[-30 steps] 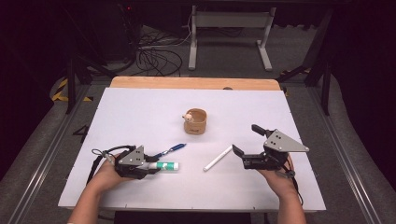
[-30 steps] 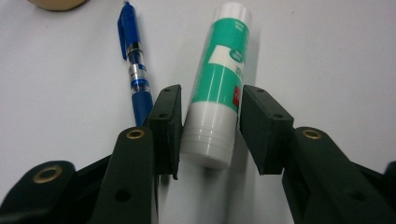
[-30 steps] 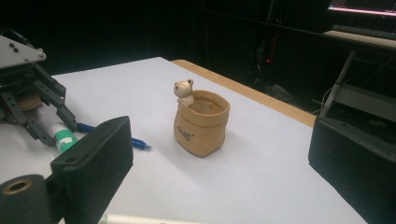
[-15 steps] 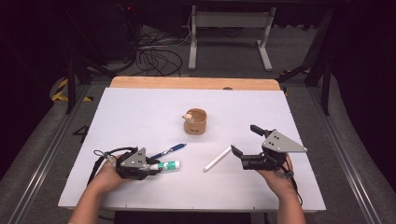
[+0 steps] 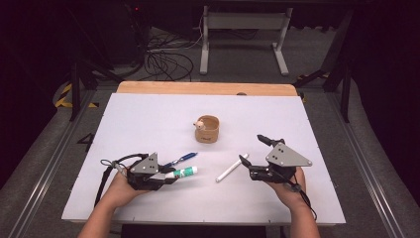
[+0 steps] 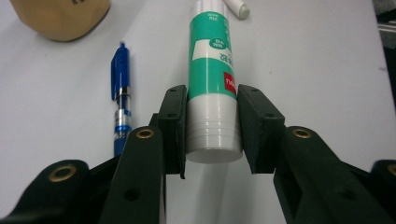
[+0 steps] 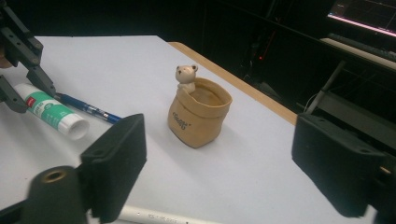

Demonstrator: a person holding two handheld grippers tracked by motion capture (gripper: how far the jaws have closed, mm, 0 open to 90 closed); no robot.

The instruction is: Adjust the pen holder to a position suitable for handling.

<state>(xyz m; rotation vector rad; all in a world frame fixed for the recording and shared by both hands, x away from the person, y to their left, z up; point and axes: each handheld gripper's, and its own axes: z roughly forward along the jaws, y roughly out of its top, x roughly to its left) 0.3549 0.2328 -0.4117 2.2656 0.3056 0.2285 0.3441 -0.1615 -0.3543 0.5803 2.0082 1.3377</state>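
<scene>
Now: glue stick (image 6: 212, 84) clamped in my left gripper (image 6: 212, 135), pads pressing its white base on both sides, green-labelled body pointing away from the hand. In the high view the stick (image 5: 182, 172) sits low over the white table (image 5: 148, 119), near its front left; whether it has cleared the surface I cannot tell. Step in hand, as I judge it: pick-up of the stick, grip made.

Next move probably calls for a lift and a carry to the tan cup (image 5: 207, 129) at mid-table, then tipping the stick upright so it drops in past the small bear figure on the rim.

Right gripper (image 5: 255, 157): jaws have just been closing but stand wide apart with nothing between them. It hovers over the white pen (image 5: 231, 168); it needs lowering and squaring to the barrel before a grab.

Blue pen (image 6: 120, 102) lies just beside the stick, apart from it; mind it on lift-off.

Writing: the stick's label has white text on green and a red patch, too blurred to read. The cup (image 7: 200, 116) bears a dark printed word, illegible.
</scene>
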